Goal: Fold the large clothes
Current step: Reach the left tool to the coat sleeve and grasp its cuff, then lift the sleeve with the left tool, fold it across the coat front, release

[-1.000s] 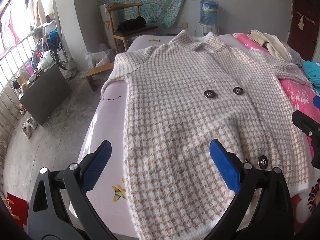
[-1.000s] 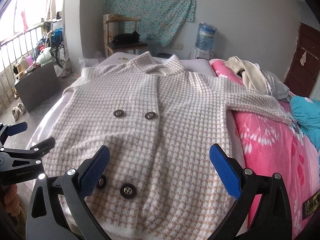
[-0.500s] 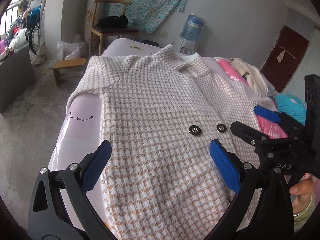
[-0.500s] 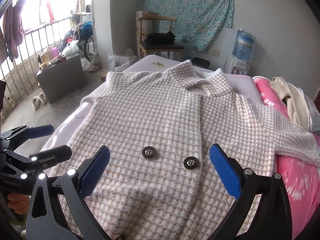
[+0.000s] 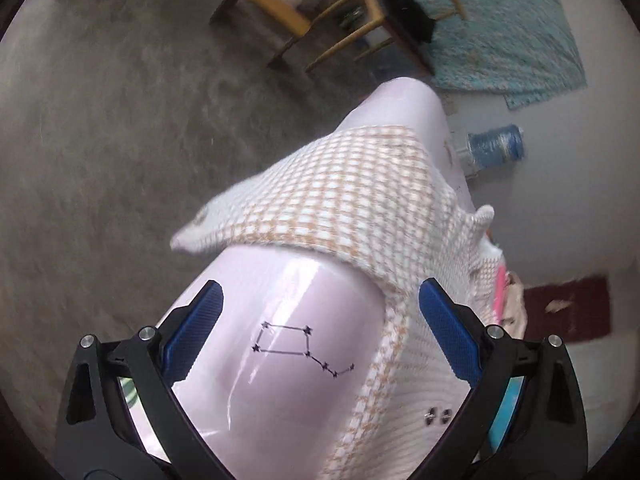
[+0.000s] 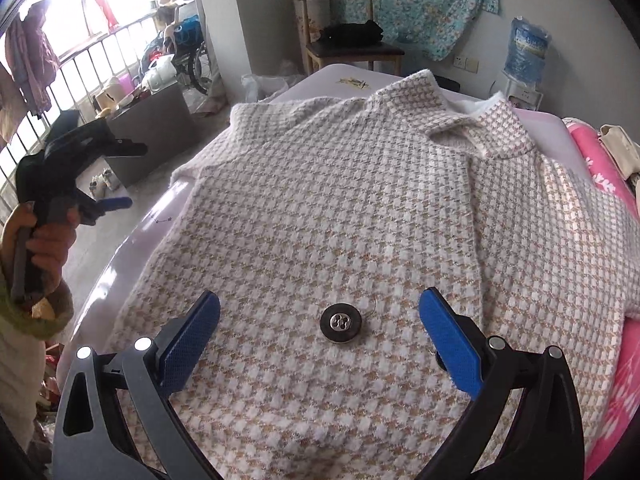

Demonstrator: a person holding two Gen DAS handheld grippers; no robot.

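Houndstooth coat [image 6: 360, 216] lies flat, front up, on the bed [image 5: 280, 320], collar away from both grippers; its sleeve [image 5: 320, 200] overhanging the bed edge lies just ahead of the open, empty left gripper [image 5: 320, 344], nearer than the open, empty right gripper [image 6: 320, 344] over the chest.

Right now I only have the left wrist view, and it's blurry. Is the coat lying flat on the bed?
Observer: Yes. The coat lies spread out, buttons up, with its collar at the far end of the bed.
Operator: Is the right gripper holding any of it?
Observer: No. The right gripper is open above a button and grips nothing.
Operator: Where does my left gripper sit from there?
Observer: A hand holds the left gripper out past the side of the bed, clear of the coat.
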